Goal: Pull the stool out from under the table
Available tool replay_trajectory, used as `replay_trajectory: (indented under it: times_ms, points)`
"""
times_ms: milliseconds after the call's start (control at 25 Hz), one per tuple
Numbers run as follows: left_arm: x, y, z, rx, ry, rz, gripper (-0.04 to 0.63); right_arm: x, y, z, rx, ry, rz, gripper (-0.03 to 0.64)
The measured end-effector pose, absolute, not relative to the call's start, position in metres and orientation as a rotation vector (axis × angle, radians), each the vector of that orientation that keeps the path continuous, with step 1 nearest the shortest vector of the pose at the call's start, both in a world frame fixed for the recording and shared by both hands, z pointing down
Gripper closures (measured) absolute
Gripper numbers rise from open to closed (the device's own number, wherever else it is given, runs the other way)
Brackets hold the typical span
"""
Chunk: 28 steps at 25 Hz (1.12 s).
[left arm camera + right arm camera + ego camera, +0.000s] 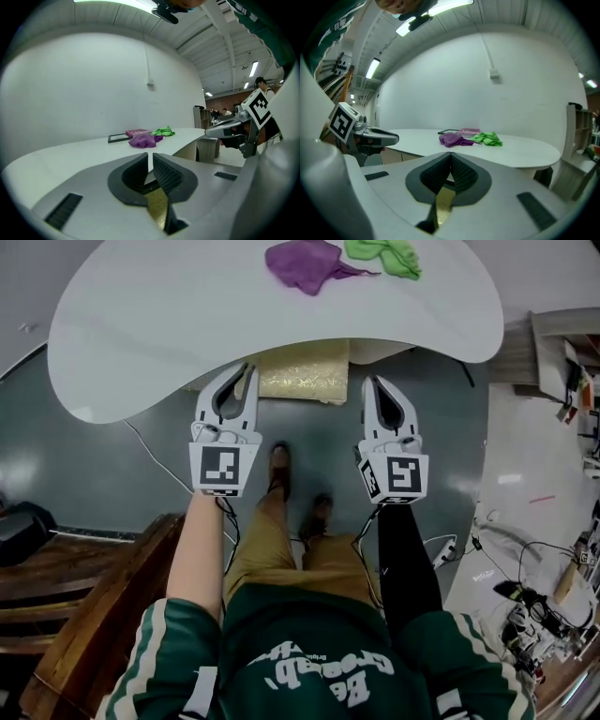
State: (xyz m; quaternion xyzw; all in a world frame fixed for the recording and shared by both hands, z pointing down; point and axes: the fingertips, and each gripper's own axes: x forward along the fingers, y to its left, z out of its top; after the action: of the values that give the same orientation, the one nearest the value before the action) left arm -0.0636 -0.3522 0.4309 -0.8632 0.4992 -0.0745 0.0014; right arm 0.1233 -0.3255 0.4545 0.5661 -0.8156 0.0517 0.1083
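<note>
Left gripper (151, 157): jaws pressed together, ribbed pads meeting but for a hairline at the tips, nothing between them. Right gripper (450, 157): jaws likewise together and empty. Position, head view: left gripper (247, 369) and right gripper (369, 382) held side by side, tips pointing at the near edge of the table (169, 324), one on either side of the stool (305, 371). Stool: gold-topped seat, tucked under the table with only its near part showing past the table edge; it lies below the jaws in both gripper views and is touched by neither gripper, as far as the views show. Table: white, rounded, carrying a purple cloth (305, 263) and a green cloth (380, 257) at its far side; a pink book (468, 131) lies just behind them. Surroundings: person's feet (279, 465) on the grey floor just short of the stool; wooden furniture (84, 615) to the person's left. Step in hand, as judged: the approach, with no hold on the stool taken and the pull not yet begun. Next move, as judged: the jaws need to part and come lower to the seat's near rim, then close on it at both sides so that the stool draws back evenly toward the feet, which will have to give way.
</note>
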Motion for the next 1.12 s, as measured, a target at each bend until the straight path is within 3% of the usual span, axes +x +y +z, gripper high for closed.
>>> replay_trajectory:
  times_ms: [120,200,480,1120]
  points:
    - [-0.066,-0.346,0.476,-2.706,1.597,-0.269,0.551,0.135,-0.321,0.495,1.661,-2.398,0.177,0.606]
    - [-0.070,-0.342,0.510,-2.713,1.606,-0.324,0.465,0.140,-0.319,0.524,1.654,-2.394,0.208,0.538]
    - [-0.088,-0.333,0.621,-2.764,1.641,-0.449,0.360,0.148,-0.320,0.633,1.582,-2.369,0.287,0.449]
    - [-0.133,-0.325,0.825,-2.841,1.710,-0.697,0.307,0.163,-0.294,0.849,1.510,-2.180,0.525,0.287]
